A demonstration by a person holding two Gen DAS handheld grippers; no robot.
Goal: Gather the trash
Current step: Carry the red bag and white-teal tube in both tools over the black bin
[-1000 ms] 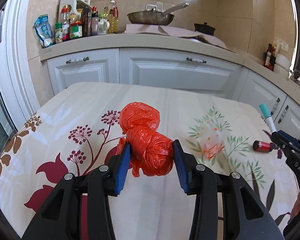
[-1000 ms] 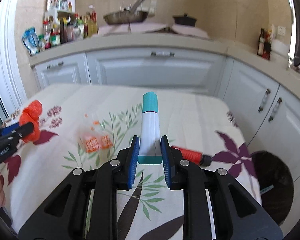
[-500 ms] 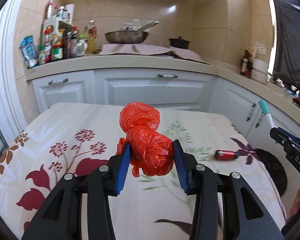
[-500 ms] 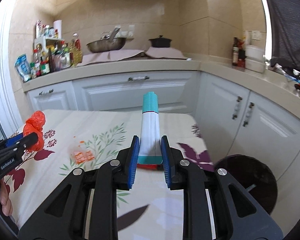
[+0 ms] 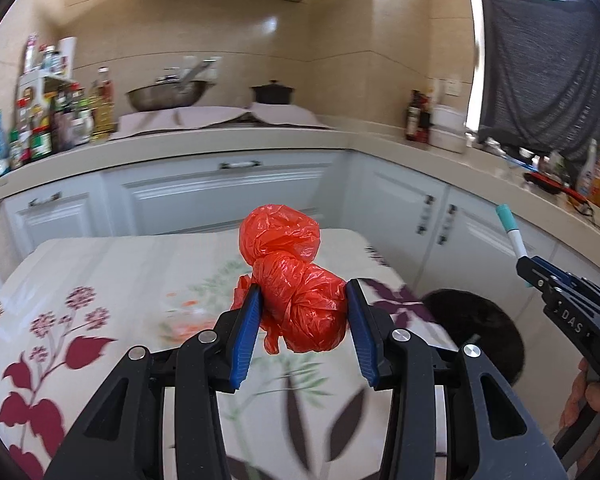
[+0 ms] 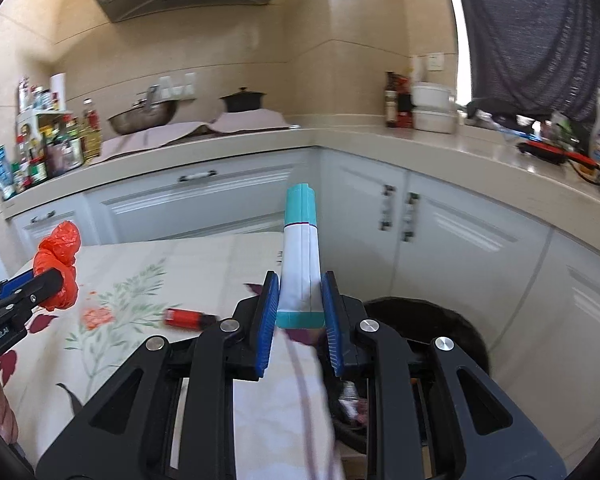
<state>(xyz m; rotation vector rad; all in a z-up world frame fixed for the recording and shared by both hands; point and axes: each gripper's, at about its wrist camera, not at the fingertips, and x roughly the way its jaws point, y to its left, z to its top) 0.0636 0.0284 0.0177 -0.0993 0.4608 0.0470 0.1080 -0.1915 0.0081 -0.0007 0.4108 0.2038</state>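
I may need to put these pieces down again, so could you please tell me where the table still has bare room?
The tablecloth is mostly bare: the far strip toward the cabinets, and the left side with the red flower print. Near the middle lie a small red bottle and a clear orange-printed wrapper. The counter's left end is crowded with bottles.

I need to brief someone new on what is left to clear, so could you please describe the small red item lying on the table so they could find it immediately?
Start at the table with the flowered cloth, in front of the white cabinets. Near its right edge, beside the dark bin on the floor, lies a small red bottle on its side. Unlike the crumpled orange bag and the white tube, it is held by no fingers.
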